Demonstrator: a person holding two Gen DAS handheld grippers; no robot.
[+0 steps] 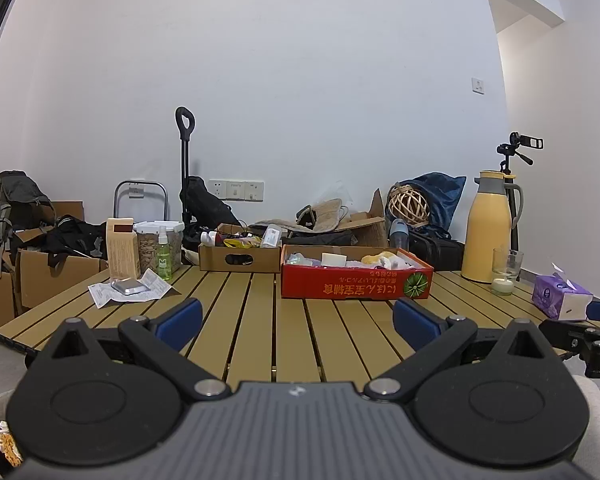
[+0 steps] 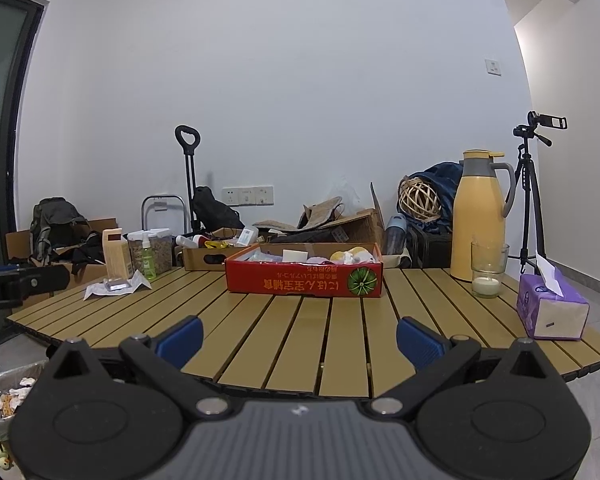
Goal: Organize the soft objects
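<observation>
Both grippers hover low at the near edge of the slatted table, each with its blue-padded fingers spread wide apart and nothing between them: the left gripper and the right gripper.

The soft objects (a yellow plush shape, pale cloths and a white block, hard to tell apart) lie inside the red cardboard box, which sits toward the far edge of the table, roughly in the middle. Just beside it on its left, touching or nearly so, is a brown cardboard tray of mixed small items.

The left wrist view catches part of the other gripper at its right border, by the table's right edge, close to the purple tissue pack. The right wrist view instead shows the left tool as a dark bar at its own left border, and it shows the tissue pack whole, with a sheet sticking up, near the right edge of the table. Only the right view takes in a bin of scraps on the floor below the near left corner, and the full tripod behind the yellow thermos jug and the glass with a candle at the far right corner.

Near the far left corner stand a tan carton, a green spray bottle and a clear canister, with papers in front.
</observation>
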